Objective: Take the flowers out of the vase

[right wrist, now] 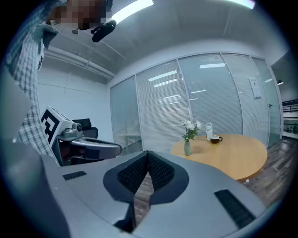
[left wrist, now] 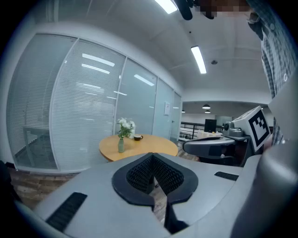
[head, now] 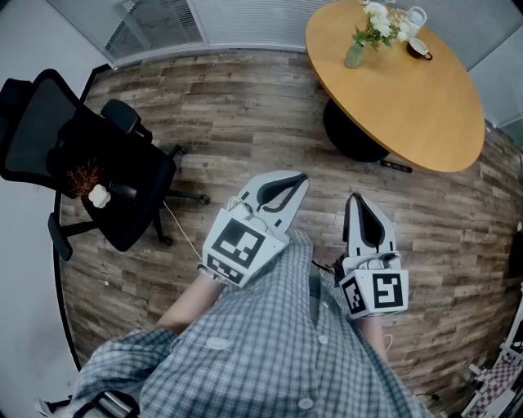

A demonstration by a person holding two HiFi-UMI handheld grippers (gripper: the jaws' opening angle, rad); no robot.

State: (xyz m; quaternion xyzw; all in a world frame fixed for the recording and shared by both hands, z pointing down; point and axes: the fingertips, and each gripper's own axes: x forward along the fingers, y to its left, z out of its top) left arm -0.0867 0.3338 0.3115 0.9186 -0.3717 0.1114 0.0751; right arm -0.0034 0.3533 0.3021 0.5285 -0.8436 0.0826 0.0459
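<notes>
Jaws on both the left gripper (head: 296, 181) and the right gripper (head: 358, 201) are pressed together, gripping nothing, side by side over the wooden floor (head: 245, 106). Well ahead of them, the white flowers (head: 378, 20) sit in the green vase (head: 354, 55) on the round bench (head: 425, 106), beside a cup (head: 419, 47). Left of the jaws stands an office chair (head: 90, 163).
</notes>
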